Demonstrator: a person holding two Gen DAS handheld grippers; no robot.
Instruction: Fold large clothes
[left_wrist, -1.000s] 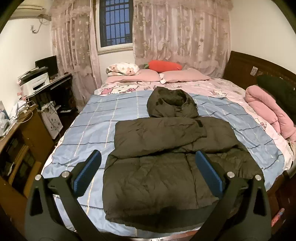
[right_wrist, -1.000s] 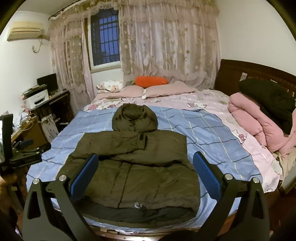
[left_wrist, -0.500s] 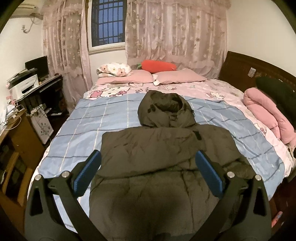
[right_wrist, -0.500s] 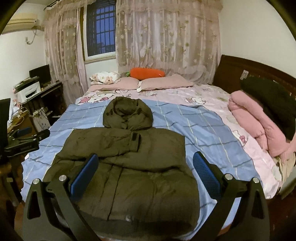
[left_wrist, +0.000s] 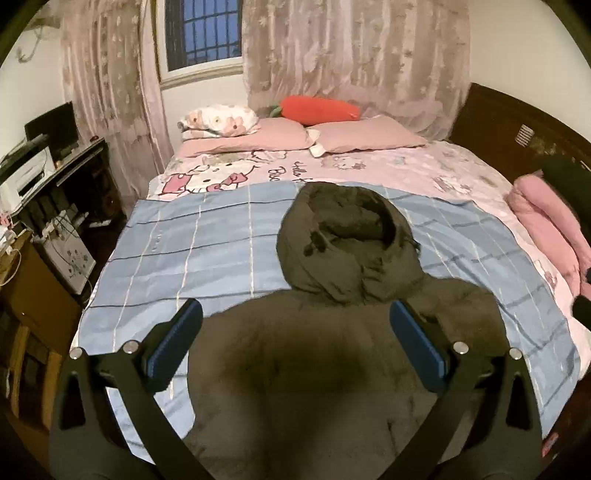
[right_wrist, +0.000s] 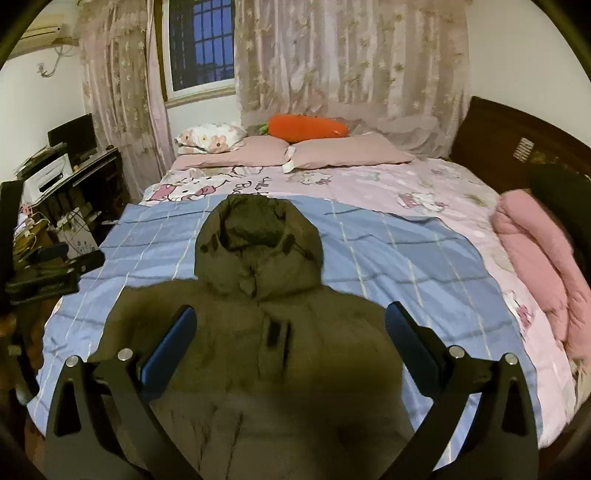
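Left claw (left_wrist: 295, 341), right claw (right_wrist: 290, 341): black angular arms, blue pads, silver screws

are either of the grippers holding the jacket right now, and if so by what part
Nothing is held. The left gripper and right gripper are both open above the dark jacket, pads clear of the fabric.

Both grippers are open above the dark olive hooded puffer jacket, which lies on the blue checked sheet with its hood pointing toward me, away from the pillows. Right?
Not quite. The hood of the dark olive hooded puffer jacket points toward the pink pillows, away from you, as the right wrist view shows. The rest stands: the left gripper and right gripper are open above it, and it lies on the blue checked sheet.
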